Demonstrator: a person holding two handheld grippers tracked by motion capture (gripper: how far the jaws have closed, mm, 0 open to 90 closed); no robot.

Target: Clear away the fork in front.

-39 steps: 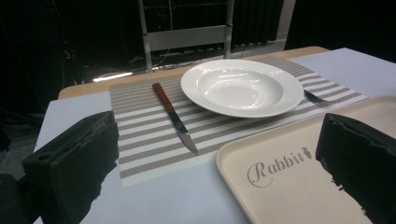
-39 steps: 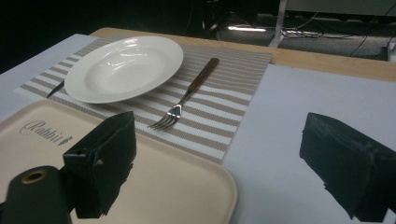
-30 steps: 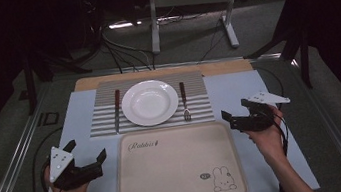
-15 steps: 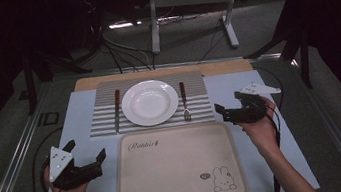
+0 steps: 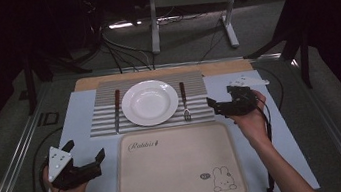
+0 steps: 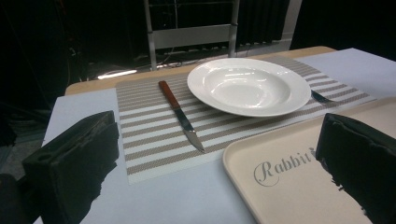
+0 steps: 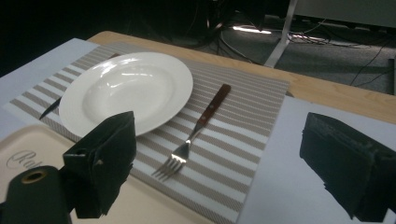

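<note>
Inspecting the table, nothing has yet been lifted or moved onto the cream plastic tray printed with "Rabbit" and a small rabbit drawing (image 5: pixel 178 168), which lies bare at the near edge. The white round deep plate (image 5: pixel 149 102) sits centred on the grey-and-white striped placemat (image 5: pixel 104 121); the wooden-handled table knife (image 5: pixel 117 109) lies on the mat to its left, the wooden-handled steel fork (image 5: pixel 184 101) to its right, tines toward the tray.

The right gripper (image 5: pixel 216 107) hovers just beside the mat's right edge, jaws spread wide and holding nothing; in the right gripper view the fork (image 7: pixel 196 133) lies between the jaws, ahead of them, untouched. The left gripper (image 5: pixel 97 159) rests low near the tray's left side, jaws likewise wide and unloaded.

Judgement: work is at its start. The fork appears to be the first item approached; grasp, lift and placement all remain outstanding.
</note>
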